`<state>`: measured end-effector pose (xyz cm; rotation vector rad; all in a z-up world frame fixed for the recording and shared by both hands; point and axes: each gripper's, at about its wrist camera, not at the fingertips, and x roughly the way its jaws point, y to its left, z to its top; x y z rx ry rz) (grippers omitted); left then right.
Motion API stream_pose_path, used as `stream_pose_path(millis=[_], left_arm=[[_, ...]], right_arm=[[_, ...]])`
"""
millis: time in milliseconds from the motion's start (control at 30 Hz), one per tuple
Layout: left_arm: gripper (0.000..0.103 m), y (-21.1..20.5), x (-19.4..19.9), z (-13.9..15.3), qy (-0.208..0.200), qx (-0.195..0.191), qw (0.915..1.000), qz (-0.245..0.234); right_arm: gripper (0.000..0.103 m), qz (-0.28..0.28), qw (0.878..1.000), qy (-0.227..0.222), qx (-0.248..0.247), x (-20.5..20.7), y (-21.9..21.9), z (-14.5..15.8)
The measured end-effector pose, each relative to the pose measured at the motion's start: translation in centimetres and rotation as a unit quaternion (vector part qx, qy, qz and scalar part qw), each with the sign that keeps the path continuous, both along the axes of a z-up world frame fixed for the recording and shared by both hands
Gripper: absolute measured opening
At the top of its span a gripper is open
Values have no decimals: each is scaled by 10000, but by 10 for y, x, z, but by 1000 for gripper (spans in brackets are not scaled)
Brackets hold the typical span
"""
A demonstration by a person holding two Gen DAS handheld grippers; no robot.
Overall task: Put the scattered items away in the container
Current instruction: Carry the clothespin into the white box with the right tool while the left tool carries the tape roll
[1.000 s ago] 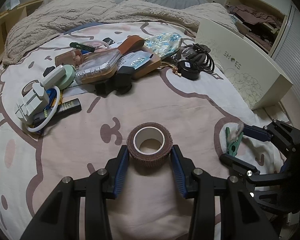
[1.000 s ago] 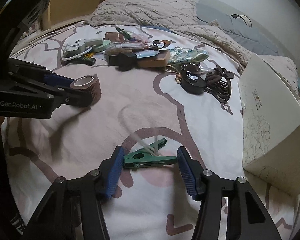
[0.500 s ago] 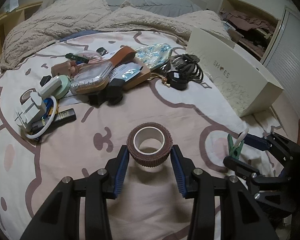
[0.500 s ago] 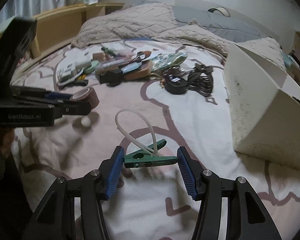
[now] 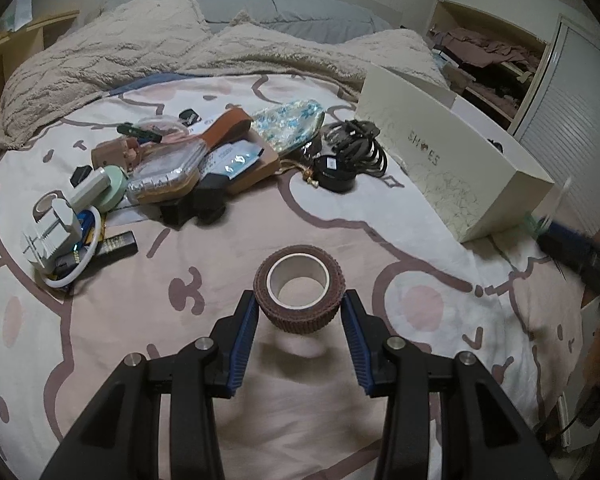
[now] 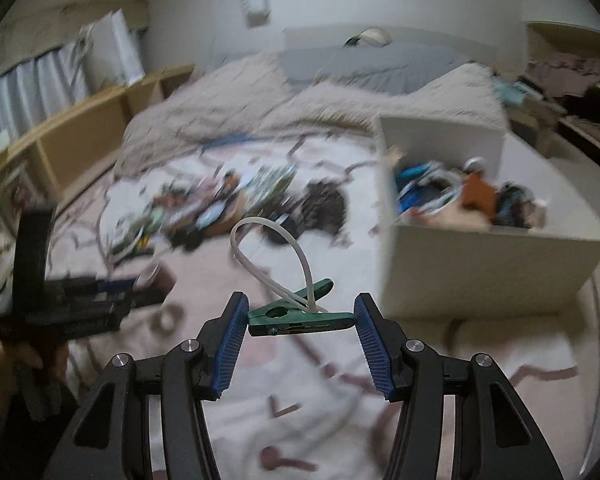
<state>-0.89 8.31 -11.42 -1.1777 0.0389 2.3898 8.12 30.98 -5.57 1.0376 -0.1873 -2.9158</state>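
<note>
My left gripper (image 5: 299,304) is shut on a brown tape roll (image 5: 299,293), held a little above the pink bedsheet. My right gripper (image 6: 301,314) is shut on a green clothes peg (image 6: 300,314) with a white cord loop (image 6: 272,252), lifted clear of the bed. The cream shoe box (image 6: 488,264) stands to the right of the peg; its open top shows several items inside. The same box (image 5: 448,164) appears at the right of the left wrist view. A heap of scattered items (image 5: 180,172) lies at the bed's far left. The right gripper (image 5: 572,248) is a blur beside the box.
A coiled black cable (image 5: 348,156) lies between the heap and the box. A beige blanket (image 5: 140,52) and grey pillows cover the head of the bed. Wooden shelves (image 6: 80,136) run along the left wall. A hand (image 6: 4,364) holds the left gripper's body.
The right gripper has lifted the green peg off the sheet and swung toward the box, whose open top now shows. The left gripper has stayed put with the tape roll.
</note>
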Motion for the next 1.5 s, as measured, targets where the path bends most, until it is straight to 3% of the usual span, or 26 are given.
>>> stream_pose_path(millis=[233, 467, 767, 1100, 1367, 1500], left_arm=[[43, 3, 3, 7, 170, 7, 9998, -46], [43, 12, 4, 12, 379, -165, 9991, -92], [43, 35, 5, 28, 609, -106, 9975, -350], [43, 82, 1, 46, 858, -110, 9924, -873], [43, 130, -5, 60, 971, 9, 9876, -1237], [43, 156, -12, 70, 1014, 118, 9850, -1390]], right_arm=[[55, -568, 9982, 214, -5, -19, 56, 22], [55, -727, 9973, 60, -1, -53, 93, 28], [55, -1076, 9941, -135, -76, -107, 134, 26], [55, -1700, 9838, -546, -147, -165, 189, 15], [55, -1956, 9753, -907, -487, -183, 219, 3], [55, -1889, 9765, -951, -415, -185, 216, 3]])
